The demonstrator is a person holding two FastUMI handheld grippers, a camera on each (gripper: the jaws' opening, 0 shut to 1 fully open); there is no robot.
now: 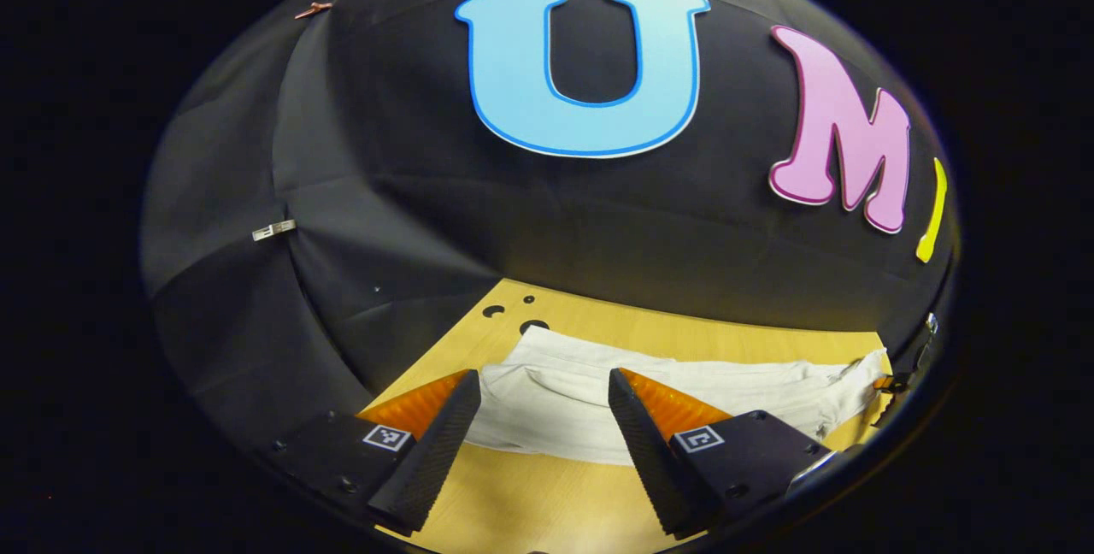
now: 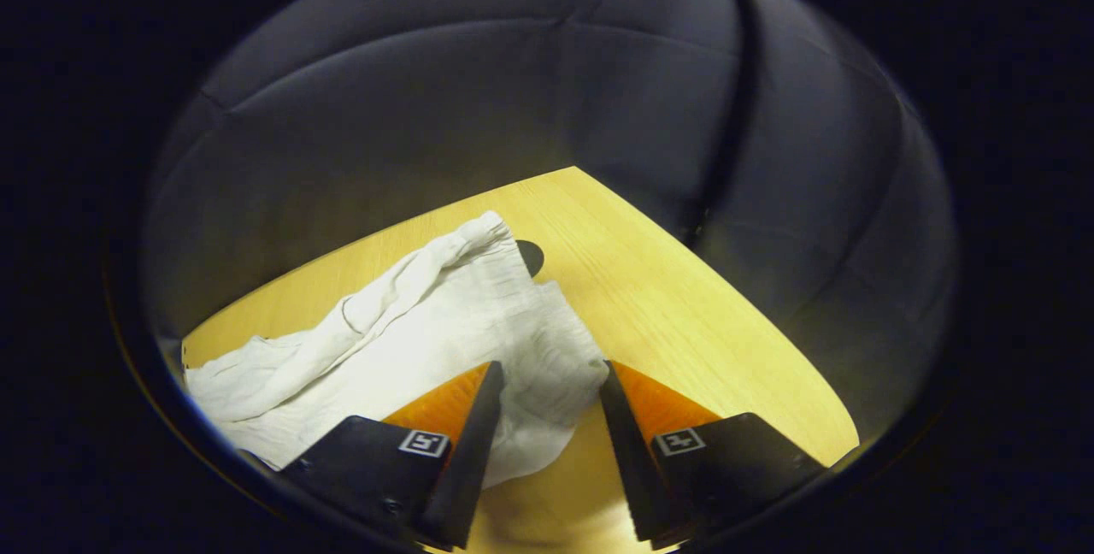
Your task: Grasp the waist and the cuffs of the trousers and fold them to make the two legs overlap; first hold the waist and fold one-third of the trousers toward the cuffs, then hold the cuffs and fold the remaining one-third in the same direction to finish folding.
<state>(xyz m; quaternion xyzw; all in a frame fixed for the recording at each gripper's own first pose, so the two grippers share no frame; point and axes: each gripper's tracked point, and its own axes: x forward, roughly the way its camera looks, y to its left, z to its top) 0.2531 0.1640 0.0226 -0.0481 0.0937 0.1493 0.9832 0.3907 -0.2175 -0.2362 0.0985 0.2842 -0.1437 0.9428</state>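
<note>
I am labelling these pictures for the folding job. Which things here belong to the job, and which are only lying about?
Belong to the job:
- white trousers, lying on the table
- left gripper, open
- right gripper, open

Only there:
- wooden table
- dark holes in the table
- black cloth wall

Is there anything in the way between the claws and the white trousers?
Nothing visible is. The left claw is open, with the white trousers right ahead on the bare wooden table. The right claw is open too, with a trousers end between its fingers, not yet pinched.
</note>
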